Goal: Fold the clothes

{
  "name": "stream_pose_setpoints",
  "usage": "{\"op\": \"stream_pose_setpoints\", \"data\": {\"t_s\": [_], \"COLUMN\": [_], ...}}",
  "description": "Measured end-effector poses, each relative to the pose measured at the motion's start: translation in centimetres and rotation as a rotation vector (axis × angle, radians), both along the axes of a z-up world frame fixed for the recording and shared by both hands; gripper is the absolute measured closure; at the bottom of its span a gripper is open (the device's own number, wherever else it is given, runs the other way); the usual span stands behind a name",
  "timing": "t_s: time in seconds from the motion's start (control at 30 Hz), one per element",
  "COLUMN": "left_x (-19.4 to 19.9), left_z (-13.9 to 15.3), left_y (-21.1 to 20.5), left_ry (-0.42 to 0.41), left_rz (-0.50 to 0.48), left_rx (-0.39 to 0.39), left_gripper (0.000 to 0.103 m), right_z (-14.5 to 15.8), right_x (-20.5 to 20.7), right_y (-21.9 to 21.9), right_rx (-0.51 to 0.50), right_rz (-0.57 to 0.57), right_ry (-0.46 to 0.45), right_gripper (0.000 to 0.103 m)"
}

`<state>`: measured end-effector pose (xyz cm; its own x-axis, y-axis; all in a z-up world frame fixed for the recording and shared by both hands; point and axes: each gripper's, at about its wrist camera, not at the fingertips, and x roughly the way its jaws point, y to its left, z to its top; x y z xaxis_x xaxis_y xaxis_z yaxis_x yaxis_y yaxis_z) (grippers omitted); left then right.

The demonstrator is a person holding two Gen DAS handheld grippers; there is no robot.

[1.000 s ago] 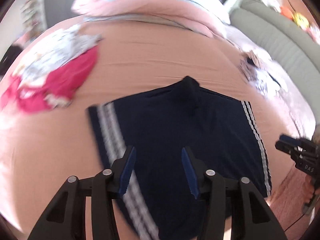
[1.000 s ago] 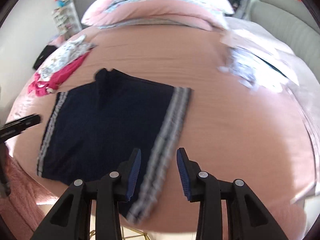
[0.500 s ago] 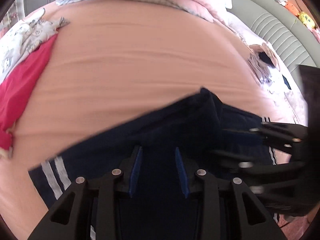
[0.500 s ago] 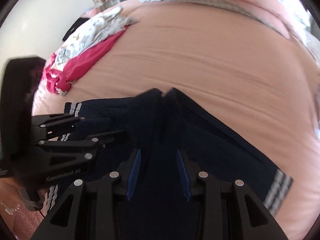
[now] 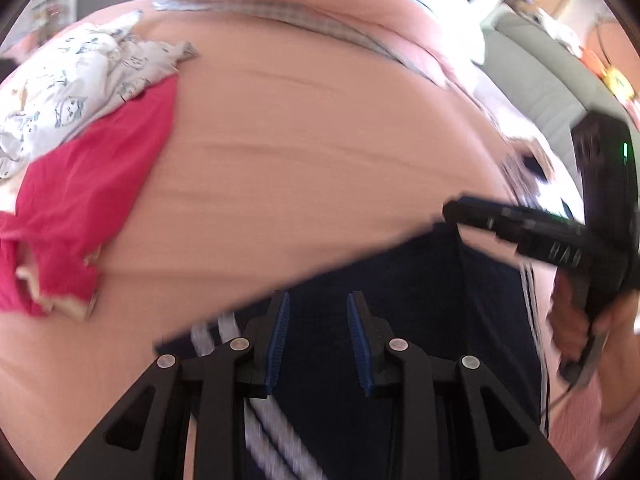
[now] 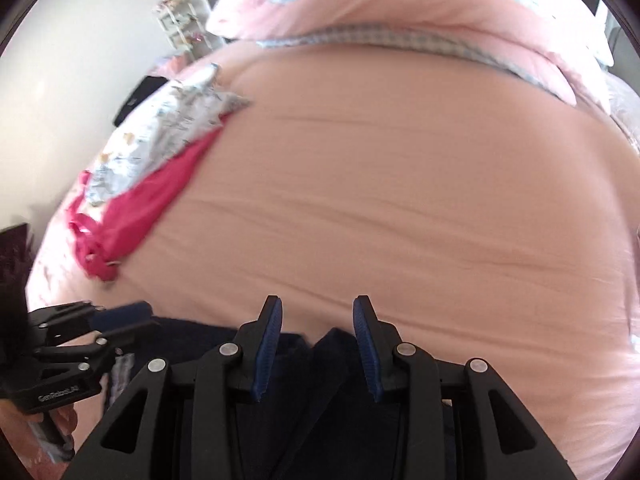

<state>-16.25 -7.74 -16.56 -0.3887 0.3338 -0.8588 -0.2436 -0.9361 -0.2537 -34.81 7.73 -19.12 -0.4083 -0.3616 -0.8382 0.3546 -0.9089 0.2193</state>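
Navy shorts (image 5: 400, 300) with white side stripes lie flat on the pink bed (image 5: 300, 152). My left gripper (image 5: 318, 340) is open, low over the far edge of the shorts near the left striped side. In the right wrist view my right gripper (image 6: 317, 344) is open above the crotch point of the shorts (image 6: 316, 384), at their far edge. Each gripper shows in the other's view: the right gripper (image 5: 460, 212) held by a hand (image 5: 572, 320), and the left gripper (image 6: 136, 316) at the lower left. I see no cloth between the fingers of either one.
A red garment (image 5: 88, 200) and a white printed garment (image 5: 80, 92) lie heaped at the bed's left. Pink pillows and a folded duvet (image 6: 400, 8) line the far end. A grey sofa (image 5: 552, 80) stands to the right. More patterned clothes (image 5: 528, 176) lie at the right edge.
Both grippers have moved forward over the shorts to their far edge and stayed open. The shorts now sit lower in both views and the two grippers are close together.
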Motion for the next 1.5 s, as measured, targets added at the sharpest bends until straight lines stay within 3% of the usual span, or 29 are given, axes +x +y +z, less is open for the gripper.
{"op": "stream_pose_setpoints", "data": {"t_s": [0.17, 0.27, 0.37, 0.5, 0.67, 0.8, 0.87, 0.97, 1.03, 1.13, 1.33, 1.43, 1.5], "left_x": [1.8, 1.1, 0.7, 0.2, 0.8, 0.9, 0.4, -0.9, -0.5, 0.7, 2.0, 3.2, 3.8], "left_z": [0.0, -0.3, -0.4, 0.1, 1.9, 0.9, 0.3, 1.0, 2.3, 3.1, 0.0, -1.4, -1.2], "left_y": [-1.2, -2.6, -4.6, -5.5, -8.1, -7.6, -8.2, -9.0, -8.8, -7.4, -2.3, -1.8, -2.4], "left_ry": [-0.030, 0.018, 0.009, 0.048, 0.054, 0.014, 0.028, 0.038, 0.077, 0.064, -0.015, -0.077, -0.074], "left_rz": [-0.067, -0.009, 0.033, 0.055, 0.081, -0.011, 0.005, 0.051, 0.028, -0.069, -0.222, -0.235, -0.229], "left_rx": [-0.063, -0.083, -0.018, 0.006, 0.092, -0.024, -0.049, -0.066, -0.096, -0.054, -0.025, -0.122, -0.150], "left_gripper": [0.077, 0.079, 0.085, 0.085, 0.085, 0.084, 0.085, 0.085, 0.085, 0.084, 0.084, 0.083, 0.080], "right_z": [-1.6, -3.4, -4.0, -4.1, -1.8, -1.1, -2.2, -4.2, -3.7, -2.0, 1.5, 1.1, 0.2], "right_x": [2.8, 3.5, 2.7, 1.3, 2.2, 4.6, 5.3, 4.6, 3.8, 2.9, 7.6, 10.6, 12.6], "right_y": [-3.6, -4.5, -5.1, -5.5, -4.7, -3.8, -3.9, -3.9, -3.6, -2.9, -0.7, 1.1, 2.5], "right_rx": [0.085, 0.156, 0.166, 0.147, 0.078, 0.028, 0.035, 0.069, 0.075, 0.061, 0.060, 0.071, 0.119], "right_rz": [0.157, 0.171, 0.145, 0.103, 0.046, 0.085, 0.125, 0.091, 0.036, -0.041, -0.037, -0.081, -0.106], "right_ry": [-0.084, -0.068, -0.044, 0.013, 0.050, -0.020, -0.082, -0.065, -0.028, 0.028, 0.041, -0.006, -0.027], "right_gripper": [0.067, 0.067, 0.067, 0.069, 0.069, 0.069, 0.069, 0.070, 0.070, 0.070, 0.070, 0.070, 0.070]}}
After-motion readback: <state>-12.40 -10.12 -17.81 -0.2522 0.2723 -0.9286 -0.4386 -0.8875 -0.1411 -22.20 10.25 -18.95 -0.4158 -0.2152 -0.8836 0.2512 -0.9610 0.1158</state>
